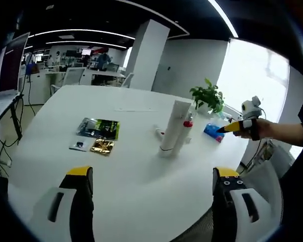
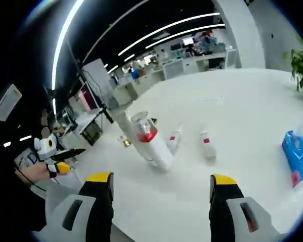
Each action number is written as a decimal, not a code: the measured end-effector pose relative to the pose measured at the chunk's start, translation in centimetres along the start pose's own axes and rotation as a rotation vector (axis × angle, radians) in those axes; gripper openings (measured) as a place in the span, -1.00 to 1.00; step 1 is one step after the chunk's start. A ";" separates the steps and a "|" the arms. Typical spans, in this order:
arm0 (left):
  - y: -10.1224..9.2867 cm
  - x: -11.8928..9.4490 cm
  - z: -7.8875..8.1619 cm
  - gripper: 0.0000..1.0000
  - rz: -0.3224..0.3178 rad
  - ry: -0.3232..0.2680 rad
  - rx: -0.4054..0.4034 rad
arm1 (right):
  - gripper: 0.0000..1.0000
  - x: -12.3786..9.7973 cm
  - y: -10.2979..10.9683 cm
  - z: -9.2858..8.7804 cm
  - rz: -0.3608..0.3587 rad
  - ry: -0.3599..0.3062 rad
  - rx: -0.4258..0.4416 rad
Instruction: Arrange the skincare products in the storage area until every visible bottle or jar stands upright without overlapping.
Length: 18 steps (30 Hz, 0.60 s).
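Yellow-tipped and black, the jaws of my left gripper [image 1: 151, 176] stand spread wide at the bottom of the left gripper view with nothing between them, and the jaws of my right gripper [image 2: 161, 184] are likewise parted and hold nothing in the right gripper view. Both hang above the white table [image 1: 116, 201], short of the skincare products. The tall white tube [image 1: 172, 128] stands upright near the middle of the table, and a bottle with a red band and clear cap [image 2: 144, 128] stands just beside it, so close that I cannot tell whether they touch. Two small white bottles with red marks [image 2: 191, 141] lie on their sides on the table a little beyond that pair. I judge the task to be at the approach stage: the two fallen bottles have yet to be stood up, and the next move calls for bringing one gripper down over the nearer lying bottle, closing on its body and tipping it upright with room left around it. A blue packet [image 1: 212, 132] lies near the potted plant [image 1: 208, 98], and some flat sachets [image 1: 98, 133] lie apart to the side. No brand or lettering can be read on any of them; the labels are too small and blurred, and only red patches show.
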<state>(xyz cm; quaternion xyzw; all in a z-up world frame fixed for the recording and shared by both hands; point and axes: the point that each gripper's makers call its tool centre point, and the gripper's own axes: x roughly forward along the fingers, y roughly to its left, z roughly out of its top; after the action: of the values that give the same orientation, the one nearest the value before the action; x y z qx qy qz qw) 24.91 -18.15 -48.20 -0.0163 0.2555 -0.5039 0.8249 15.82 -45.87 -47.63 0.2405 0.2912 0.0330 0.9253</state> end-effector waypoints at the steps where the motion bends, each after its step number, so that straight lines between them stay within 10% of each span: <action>1: 0.1 0.2 0.0 0.81 -0.003 0.002 0.006 | 0.60 0.2 -0.1 0.9 0.007 -0.019 0.028; 11: 0.7 0.3 -0.1 0.80 -0.015 -0.003 -0.013 | 0.49 2.3 -0.2 7.3 -0.010 0.054 0.006; 18: 0.3 0.1 -0.1 0.79 -0.028 -0.015 -0.032 | 0.37 4.5 1.7 6.7 -0.018 0.211 0.000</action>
<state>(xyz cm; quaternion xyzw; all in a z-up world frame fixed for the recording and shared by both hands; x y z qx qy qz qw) 25.14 -18.10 -48.47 -0.0369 0.2573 -0.5111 0.8193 23.35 -46.37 -44.40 0.2332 0.3890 0.0499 0.8898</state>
